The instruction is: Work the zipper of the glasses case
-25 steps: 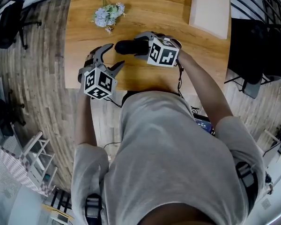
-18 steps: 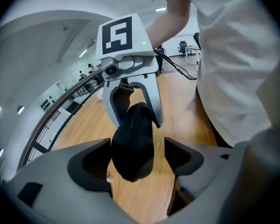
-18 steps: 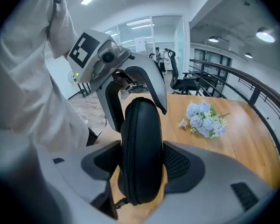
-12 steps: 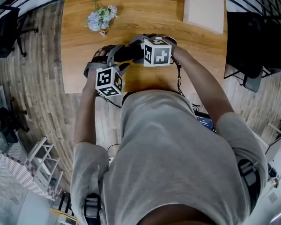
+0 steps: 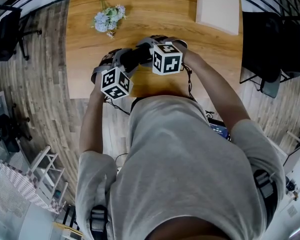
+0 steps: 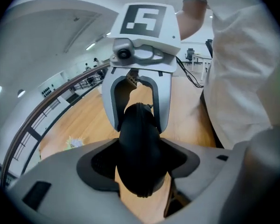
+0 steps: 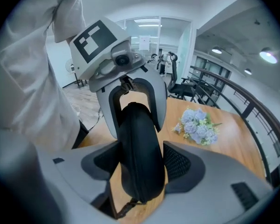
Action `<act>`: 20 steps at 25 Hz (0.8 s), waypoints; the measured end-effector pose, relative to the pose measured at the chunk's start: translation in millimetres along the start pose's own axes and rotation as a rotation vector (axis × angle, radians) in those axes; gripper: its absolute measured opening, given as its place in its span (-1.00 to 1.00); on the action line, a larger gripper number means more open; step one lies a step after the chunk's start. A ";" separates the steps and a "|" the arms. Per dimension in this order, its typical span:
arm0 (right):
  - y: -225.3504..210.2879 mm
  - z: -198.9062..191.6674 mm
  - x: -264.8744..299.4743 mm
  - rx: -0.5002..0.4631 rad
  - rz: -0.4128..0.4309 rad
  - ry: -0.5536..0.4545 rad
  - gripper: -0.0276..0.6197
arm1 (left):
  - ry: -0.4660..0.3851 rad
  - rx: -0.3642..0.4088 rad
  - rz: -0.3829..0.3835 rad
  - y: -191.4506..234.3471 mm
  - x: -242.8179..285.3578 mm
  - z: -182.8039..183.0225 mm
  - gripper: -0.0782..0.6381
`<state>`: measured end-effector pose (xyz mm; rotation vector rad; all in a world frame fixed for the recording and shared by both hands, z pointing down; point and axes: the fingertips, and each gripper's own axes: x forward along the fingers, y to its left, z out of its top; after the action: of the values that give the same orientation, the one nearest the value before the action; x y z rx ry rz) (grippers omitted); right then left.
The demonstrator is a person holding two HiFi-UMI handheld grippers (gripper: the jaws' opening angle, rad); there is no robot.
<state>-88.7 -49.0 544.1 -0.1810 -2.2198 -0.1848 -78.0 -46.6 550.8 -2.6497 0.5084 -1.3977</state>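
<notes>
Closing my left claw (image 6: 140, 146) on one end of the black glasses case (image 6: 138, 171): jaws just squeezed in, pads touching both sides. My right claw (image 7: 140, 146) clamps the other end, with the case over the table's (image 5: 155, 19) near edge.

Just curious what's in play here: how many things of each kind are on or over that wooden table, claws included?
claws: 2 (left claw, right claw)
glasses case: 1
flower bunch: 1
pale flat board: 1
total: 5
</notes>
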 end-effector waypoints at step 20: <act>-26.3 -12.4 -80.0 0.570 -0.212 -0.521 -0.77 | -0.180 -0.118 0.147 13.9 -30.0 -0.6 0.01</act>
<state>-35.8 -82.3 486.4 0.3593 -2.7030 0.4281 -97.5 -49.5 524.3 -2.7295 0.7684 -1.1081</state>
